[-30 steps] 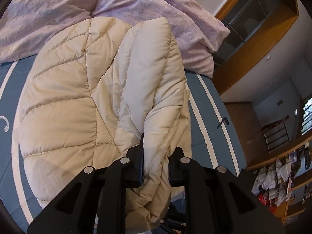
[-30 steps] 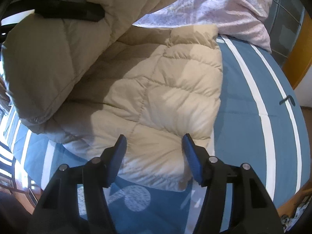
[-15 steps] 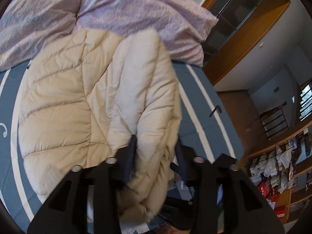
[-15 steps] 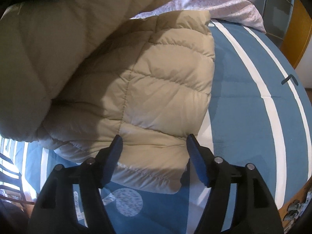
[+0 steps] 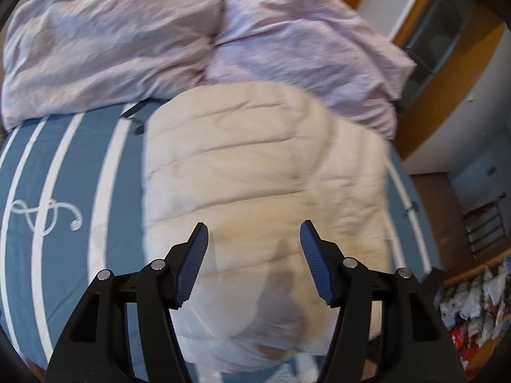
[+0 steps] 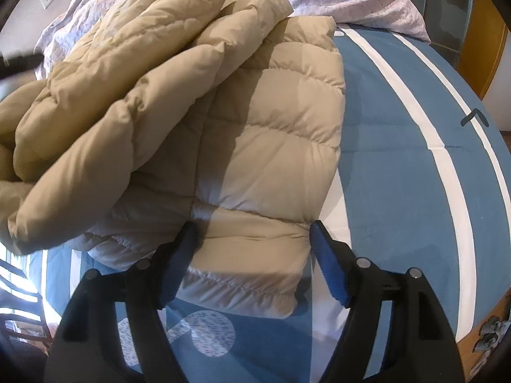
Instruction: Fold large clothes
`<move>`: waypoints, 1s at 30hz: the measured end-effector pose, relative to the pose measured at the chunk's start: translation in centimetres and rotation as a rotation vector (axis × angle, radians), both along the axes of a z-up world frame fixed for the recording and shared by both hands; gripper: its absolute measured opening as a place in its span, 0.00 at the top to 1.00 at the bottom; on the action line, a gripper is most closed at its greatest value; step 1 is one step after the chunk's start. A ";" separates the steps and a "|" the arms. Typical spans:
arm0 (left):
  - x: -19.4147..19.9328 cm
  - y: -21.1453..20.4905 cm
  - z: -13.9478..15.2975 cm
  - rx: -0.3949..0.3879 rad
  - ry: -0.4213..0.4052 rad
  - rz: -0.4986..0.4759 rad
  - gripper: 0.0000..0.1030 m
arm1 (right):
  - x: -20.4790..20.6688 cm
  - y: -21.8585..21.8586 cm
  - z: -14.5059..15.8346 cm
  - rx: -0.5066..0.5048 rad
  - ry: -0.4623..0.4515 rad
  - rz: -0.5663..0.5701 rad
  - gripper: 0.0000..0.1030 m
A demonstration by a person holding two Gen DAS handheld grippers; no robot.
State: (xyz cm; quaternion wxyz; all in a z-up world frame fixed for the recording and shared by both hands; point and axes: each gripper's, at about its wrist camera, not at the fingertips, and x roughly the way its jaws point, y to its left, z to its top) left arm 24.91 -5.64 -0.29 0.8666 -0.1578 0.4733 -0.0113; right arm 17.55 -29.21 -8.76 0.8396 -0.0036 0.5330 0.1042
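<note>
**Puffer jacket part-folded on the bed, both claws free**

On the blue, white-striped bed cover (image 6: 399, 166) lies the beige quilted puffer jacket (image 5: 262, 172), its far edge touching the heap of lilac bedding (image 5: 191, 32) at the head of the bed. Relative to the jacket: the left claw (image 5: 254, 261) hangs above its near half with nothing between the jaws, which are opening; the pads press on no fabric. The right claw (image 6: 252, 261) straddles the jacket's near lower corner, jaws likewise opening, the hem lying between the pads but not pinched. In the right wrist view one thick layer of the jacket is doubled over the left part of the panel beneath it, leaving the right part bare.

Handling, as a judgement: the garment looks light, soft and springy, with a smooth shell likely to slide between the pads, and puffed layers tend to creep open when let go. A hold is best taken at a stitched hem or seam, where the filling is thin, such as the near corner under the right claw, with a deep bite rather than a fingertip nip.
</note>
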 end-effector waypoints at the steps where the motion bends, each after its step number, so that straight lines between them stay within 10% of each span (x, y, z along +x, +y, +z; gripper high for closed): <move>1: 0.0 0.3 -0.5 0.001 0.012 0.009 0.41 | 0.1 -0.1 0.0 0.003 -0.001 -0.001 0.29; 30: 2.0 -4.5 -5.9 -0.017 0.075 -0.041 0.41 | 3.7 -5.5 1.6 -0.032 -0.023 -0.080 0.28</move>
